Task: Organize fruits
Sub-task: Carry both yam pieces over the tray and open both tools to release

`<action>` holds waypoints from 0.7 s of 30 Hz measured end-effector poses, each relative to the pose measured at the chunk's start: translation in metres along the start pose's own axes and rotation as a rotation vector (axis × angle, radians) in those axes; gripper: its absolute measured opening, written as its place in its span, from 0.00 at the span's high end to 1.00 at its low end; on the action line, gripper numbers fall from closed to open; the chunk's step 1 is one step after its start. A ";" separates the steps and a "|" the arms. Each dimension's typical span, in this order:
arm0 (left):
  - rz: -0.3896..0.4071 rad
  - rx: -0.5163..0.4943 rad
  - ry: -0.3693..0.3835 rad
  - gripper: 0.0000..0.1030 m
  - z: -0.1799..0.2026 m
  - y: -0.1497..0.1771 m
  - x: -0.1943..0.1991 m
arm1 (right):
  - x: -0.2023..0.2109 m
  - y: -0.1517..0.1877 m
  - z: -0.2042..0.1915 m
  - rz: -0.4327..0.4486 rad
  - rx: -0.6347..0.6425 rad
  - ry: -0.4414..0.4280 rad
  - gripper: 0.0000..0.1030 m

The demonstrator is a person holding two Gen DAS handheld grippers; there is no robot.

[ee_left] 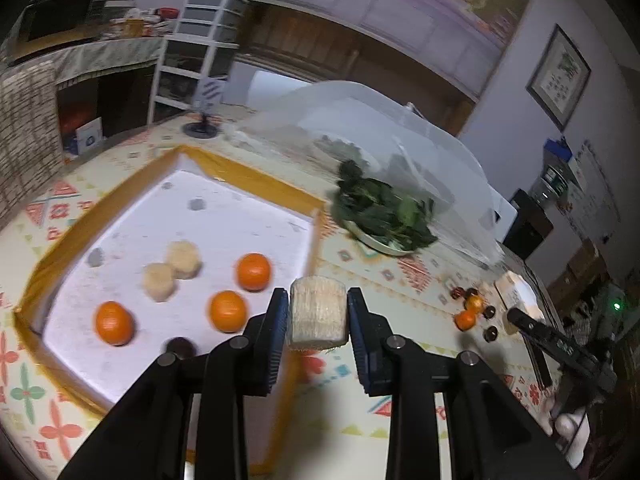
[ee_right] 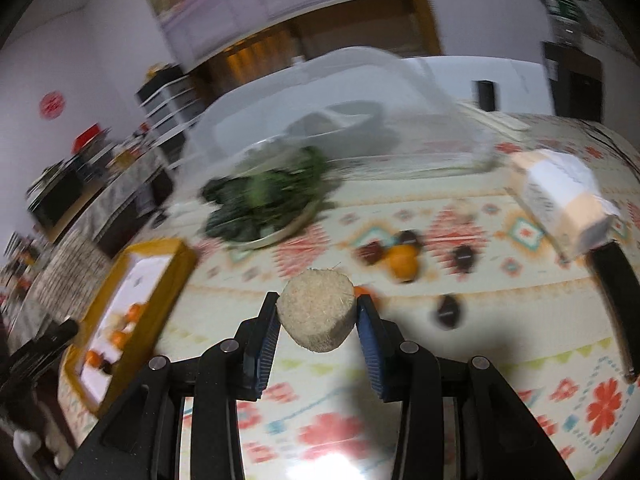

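**Both grippers holding pale cylindrical pieces over the counter**

We see the left gripper [ee_left: 318, 316] closed on a beige, fibrous, short cylinder [ee_left: 317, 313], held upright between its blue pads just past the yellow-rimmed tray [ee_left: 256, 178]. In that tray lie three oranges [ee_left: 253, 271] and two similar pale pieces [ee_left: 183, 259]. The right gripper [ee_right: 317, 322] clamps a second beige piece [ee_right: 316, 314], its round face tilted toward the camera, above the patterned counter [ee_right: 400, 364]. Beyond it lie an orange [ee_right: 402, 263] and several dark fruits [ee_right: 464, 258].
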State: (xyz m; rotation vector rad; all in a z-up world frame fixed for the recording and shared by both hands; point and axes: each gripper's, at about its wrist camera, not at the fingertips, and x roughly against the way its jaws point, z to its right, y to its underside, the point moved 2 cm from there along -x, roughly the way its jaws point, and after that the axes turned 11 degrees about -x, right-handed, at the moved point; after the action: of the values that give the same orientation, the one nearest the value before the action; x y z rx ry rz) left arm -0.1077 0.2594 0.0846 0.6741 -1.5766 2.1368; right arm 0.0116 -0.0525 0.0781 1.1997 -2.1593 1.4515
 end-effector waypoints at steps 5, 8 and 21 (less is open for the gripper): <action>0.004 0.055 -0.043 0.72 -0.037 0.006 0.010 | -0.018 0.025 -0.063 -0.094 0.055 -0.123 0.60; 0.001 0.092 -0.061 0.72 -0.059 0.011 0.012 | -0.031 0.040 -0.099 -0.145 0.095 -0.172 0.60; -0.018 0.146 -0.155 0.72 -0.119 0.017 0.007 | -0.083 0.100 -0.216 -0.291 0.283 -0.275 0.60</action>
State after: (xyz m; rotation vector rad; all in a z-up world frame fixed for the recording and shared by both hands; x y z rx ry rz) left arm -0.1398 0.3688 0.0460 0.9186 -1.4934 2.2501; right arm -0.0581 0.1894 0.0622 1.8228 -1.8710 1.5722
